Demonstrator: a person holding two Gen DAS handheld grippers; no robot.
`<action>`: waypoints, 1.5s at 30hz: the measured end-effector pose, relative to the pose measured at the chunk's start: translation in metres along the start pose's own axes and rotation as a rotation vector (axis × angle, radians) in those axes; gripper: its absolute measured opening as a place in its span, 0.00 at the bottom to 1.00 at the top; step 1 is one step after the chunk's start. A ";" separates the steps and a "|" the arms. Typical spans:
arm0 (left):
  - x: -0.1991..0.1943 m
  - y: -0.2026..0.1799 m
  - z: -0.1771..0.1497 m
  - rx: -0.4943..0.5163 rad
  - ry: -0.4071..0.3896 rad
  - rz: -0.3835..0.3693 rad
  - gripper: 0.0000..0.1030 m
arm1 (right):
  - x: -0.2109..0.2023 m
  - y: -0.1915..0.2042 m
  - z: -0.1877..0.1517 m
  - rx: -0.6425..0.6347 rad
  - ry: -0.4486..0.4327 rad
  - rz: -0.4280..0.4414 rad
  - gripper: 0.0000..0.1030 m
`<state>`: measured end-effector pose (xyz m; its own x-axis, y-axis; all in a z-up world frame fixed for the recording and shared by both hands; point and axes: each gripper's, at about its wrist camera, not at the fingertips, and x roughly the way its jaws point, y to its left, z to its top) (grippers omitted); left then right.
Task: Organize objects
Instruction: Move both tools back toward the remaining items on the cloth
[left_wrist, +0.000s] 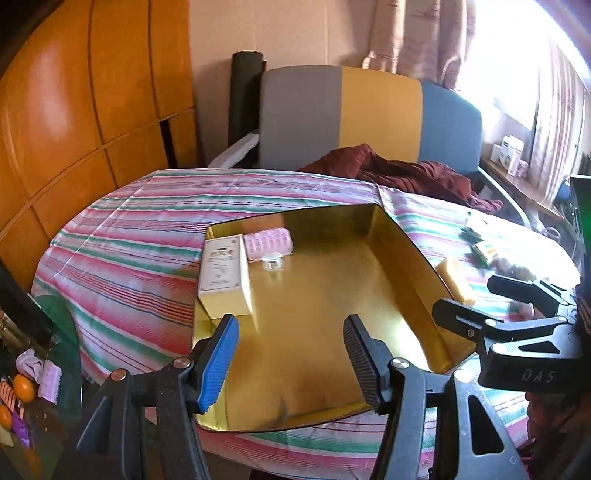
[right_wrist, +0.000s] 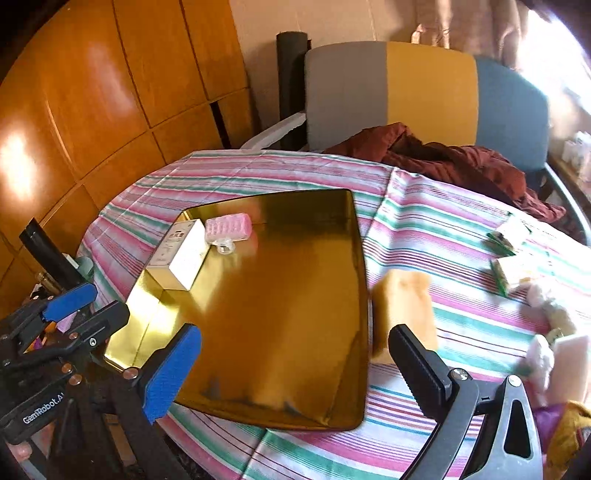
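A shiny gold tray (left_wrist: 413, 258) (right_wrist: 354, 258) lies on the striped tablecloth. In its far left corner are a cream box (left_wrist: 221, 273) (right_wrist: 181, 254), a pink blister pack (left_wrist: 267, 242) (right_wrist: 229, 225) and a small clear piece (left_wrist: 271, 263). My left gripper (left_wrist: 291, 362) (right_wrist: 88, 308) hangs open over the tray's near end, nothing between its fingers. My right gripper (right_wrist: 295, 369) (left_wrist: 476, 299) stands wide open over the tray's near right part, also with nothing in it. A blurred yellow block (right_wrist: 402, 310) (left_wrist: 454, 280) sits just outside the tray's right rim, ahead of the right gripper's black finger.
Green-and-white packets (right_wrist: 506, 236) and pale fluffy items (right_wrist: 546, 325) lie on the cloth at the right. A maroon cloth (right_wrist: 443, 158) is heaped at the table's far edge before a grey, yellow and blue chair (right_wrist: 424, 85). Wooden panels (right_wrist: 92, 92) fill the left.
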<state>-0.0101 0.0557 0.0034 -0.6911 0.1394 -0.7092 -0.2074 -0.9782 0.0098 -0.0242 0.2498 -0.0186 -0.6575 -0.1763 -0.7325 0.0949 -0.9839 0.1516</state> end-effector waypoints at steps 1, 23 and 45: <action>0.000 -0.003 0.000 0.008 0.002 -0.006 0.58 | -0.002 -0.004 -0.002 0.008 -0.005 -0.009 0.99; 0.014 -0.040 -0.010 0.090 0.064 -0.075 0.58 | -0.024 -0.066 -0.032 0.146 -0.031 -0.123 1.00; 0.035 -0.059 -0.022 0.102 0.174 -0.163 0.58 | -0.033 -0.104 -0.076 0.224 0.019 -0.161 1.00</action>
<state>-0.0069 0.1150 -0.0378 -0.5150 0.2572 -0.8177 -0.3814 -0.9231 -0.0502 0.0449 0.3560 -0.0607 -0.6365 -0.0206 -0.7710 -0.1790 -0.9684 0.1737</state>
